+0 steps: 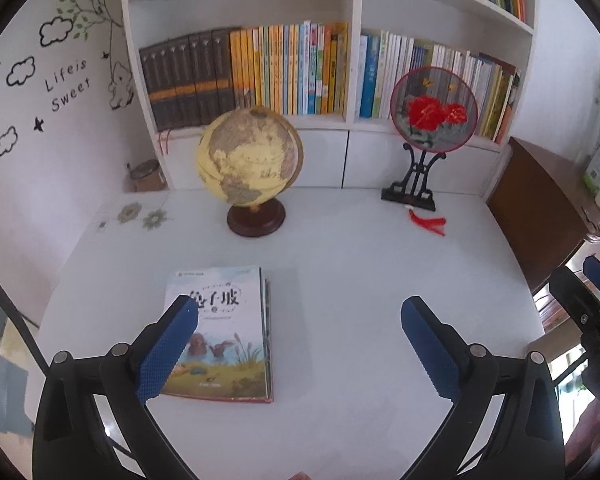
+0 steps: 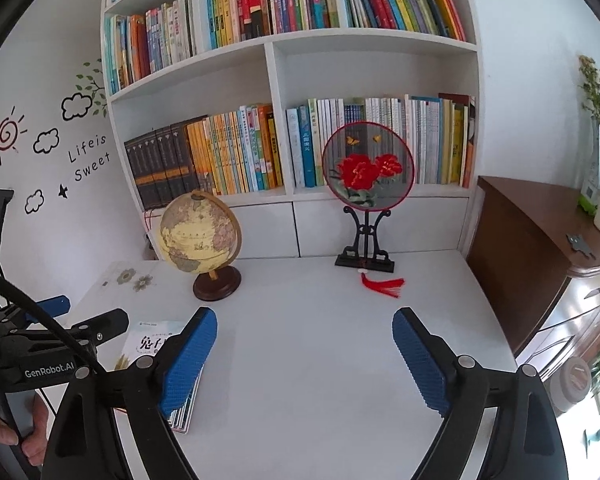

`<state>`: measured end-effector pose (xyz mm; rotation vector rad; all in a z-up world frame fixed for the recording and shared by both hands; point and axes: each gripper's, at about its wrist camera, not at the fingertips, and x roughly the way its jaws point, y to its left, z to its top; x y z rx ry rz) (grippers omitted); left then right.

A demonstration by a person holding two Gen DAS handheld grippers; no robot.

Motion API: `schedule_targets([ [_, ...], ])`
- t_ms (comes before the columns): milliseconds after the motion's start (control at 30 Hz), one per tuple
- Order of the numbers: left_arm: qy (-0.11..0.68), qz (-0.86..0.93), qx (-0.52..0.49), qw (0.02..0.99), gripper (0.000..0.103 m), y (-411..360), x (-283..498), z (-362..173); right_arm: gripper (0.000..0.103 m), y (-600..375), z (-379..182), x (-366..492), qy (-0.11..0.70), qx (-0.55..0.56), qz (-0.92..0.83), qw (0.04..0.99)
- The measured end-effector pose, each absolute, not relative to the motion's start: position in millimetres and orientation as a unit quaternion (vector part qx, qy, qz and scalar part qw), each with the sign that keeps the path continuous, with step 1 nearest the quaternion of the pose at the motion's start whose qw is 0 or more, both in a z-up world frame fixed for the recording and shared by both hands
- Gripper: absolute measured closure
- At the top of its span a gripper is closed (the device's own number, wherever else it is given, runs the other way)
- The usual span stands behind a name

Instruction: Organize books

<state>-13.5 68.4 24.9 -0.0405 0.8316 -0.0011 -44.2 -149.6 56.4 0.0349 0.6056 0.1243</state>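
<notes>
A small stack of thin picture books (image 1: 228, 332) lies flat on the white desk (image 1: 360, 280), its top cover showing rabbits in a meadow. My left gripper (image 1: 300, 308) hangs open above the desk, its left finger (image 1: 172, 340) over the stack's left part and nothing between the pads. In the right wrist view the same stack (image 2: 148, 340) shows at the lower left, partly hidden behind the left finger (image 2: 188, 360) of my right gripper (image 2: 305, 320), which is open over bare desk. The white bookshelf (image 2: 276, 120) behind holds rows of upright books.
A globe (image 1: 248, 160) and a round embroidered fan on a black stand (image 1: 434, 108) stand at the desk's back, with a red tassel (image 1: 430, 224) beside the stand. A brown cabinet (image 2: 520, 248) borders the right side. A hand (image 2: 4, 436) holds the left tool.
</notes>
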Motion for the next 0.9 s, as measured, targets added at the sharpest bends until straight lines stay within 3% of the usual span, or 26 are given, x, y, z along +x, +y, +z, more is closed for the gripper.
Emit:
schedule_targets([
  [900,0.401,-0.012,-0.01,0.916,0.001,66.6,-10.1,19.8,0.012,-140.8,37.1,-18.4,0.349,0.022,0.066,0.935],
])
